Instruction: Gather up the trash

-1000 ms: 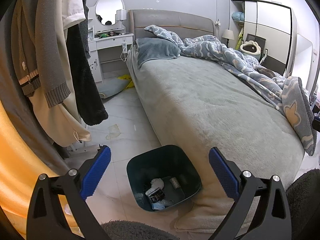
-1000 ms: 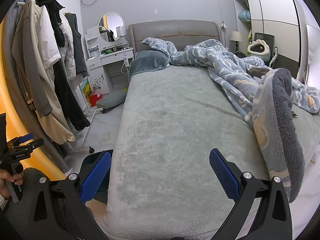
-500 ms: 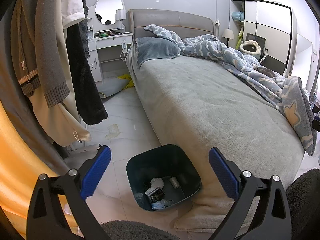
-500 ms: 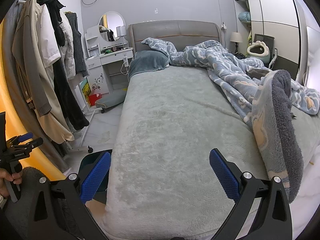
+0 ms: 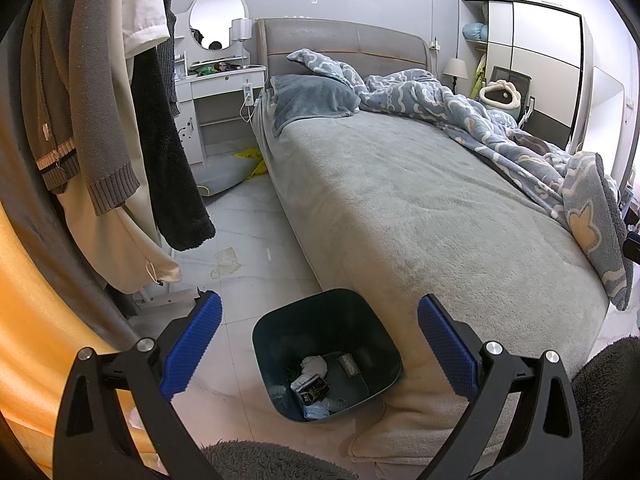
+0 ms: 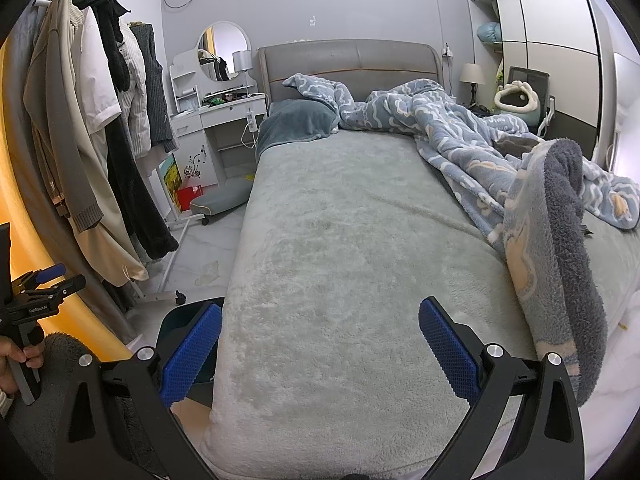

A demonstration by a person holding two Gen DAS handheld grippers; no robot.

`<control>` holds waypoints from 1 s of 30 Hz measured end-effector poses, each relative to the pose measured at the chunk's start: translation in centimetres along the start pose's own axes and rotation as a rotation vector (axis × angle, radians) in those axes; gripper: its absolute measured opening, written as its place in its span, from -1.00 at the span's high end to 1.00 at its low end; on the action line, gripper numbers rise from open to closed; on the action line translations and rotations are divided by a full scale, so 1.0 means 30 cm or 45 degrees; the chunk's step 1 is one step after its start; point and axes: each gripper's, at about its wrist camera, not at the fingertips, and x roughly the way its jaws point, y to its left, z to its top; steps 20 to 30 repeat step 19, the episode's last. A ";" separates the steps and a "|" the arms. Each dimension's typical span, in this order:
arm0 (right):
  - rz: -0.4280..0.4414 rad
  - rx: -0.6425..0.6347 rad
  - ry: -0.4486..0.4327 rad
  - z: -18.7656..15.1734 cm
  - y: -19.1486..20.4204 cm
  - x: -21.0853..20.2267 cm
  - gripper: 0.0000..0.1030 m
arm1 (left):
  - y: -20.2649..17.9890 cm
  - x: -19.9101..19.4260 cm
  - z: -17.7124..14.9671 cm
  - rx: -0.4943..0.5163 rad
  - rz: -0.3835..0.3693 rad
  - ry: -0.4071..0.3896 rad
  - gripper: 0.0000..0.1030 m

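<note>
Bedroom floor beside bed, dark teal trash bin (image 5: pixel 326 354) standing upright on pale tiles, touching the near-left corner of the grey bed cover (image 5: pixel 420 208). Bin holds scraps: white crumpled tissue (image 5: pixel 314 366), small dark printed packet (image 5: pixel 310 388), bluish wrapper at the near wall, a small grey piece to the right.

Left gripper (image 5: pixel 319 342) held above the bin, jaws spread wide, nothing between the blue pads (image 5: pixel 192 346). Bin sits in the gap between the fingers as seen from the left wrist.

Right gripper (image 6: pixel 319 350) over the near end of the bed, jaws likewise spread wide, empty. Bin rim (image 6: pixel 182 320) just shows behind its left finger. At far left of the right-wrist view, a hand (image 6: pixel 14 360) grips the handle of the other tool.

Loose scrap of crumpled paper (image 5: pixel 226 262) lies on the tiles farther off, near the foot of the clothes rack (image 5: pixel 120 128). Yellow bag (image 5: pixel 252 158) on the floor by the white dressing table (image 5: pixel 224 92). Blue patterned blanket (image 5: pixel 500 136) bunched along the right side of the bed
</note>
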 end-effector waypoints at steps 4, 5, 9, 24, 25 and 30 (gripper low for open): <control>-0.001 -0.002 0.000 0.001 0.000 0.000 -0.94 | -0.002 0.000 -0.001 -0.003 -0.003 0.001 -0.94; -0.001 -0.002 0.000 0.001 -0.001 0.000 -0.94 | -0.001 0.000 0.000 -0.002 -0.001 0.000 -0.94; 0.001 -0.001 0.001 0.001 -0.004 0.000 -0.94 | -0.003 -0.002 0.000 0.000 0.000 0.000 -0.94; 0.000 -0.002 0.001 0.002 -0.004 0.000 -0.94 | -0.005 -0.002 0.000 0.000 -0.001 0.001 -0.94; 0.000 -0.002 0.001 0.002 -0.004 0.000 -0.94 | -0.005 -0.002 0.000 0.000 -0.001 0.001 -0.94; 0.000 -0.002 0.001 0.002 -0.004 0.000 -0.94 | -0.005 -0.002 0.000 0.000 -0.001 0.001 -0.94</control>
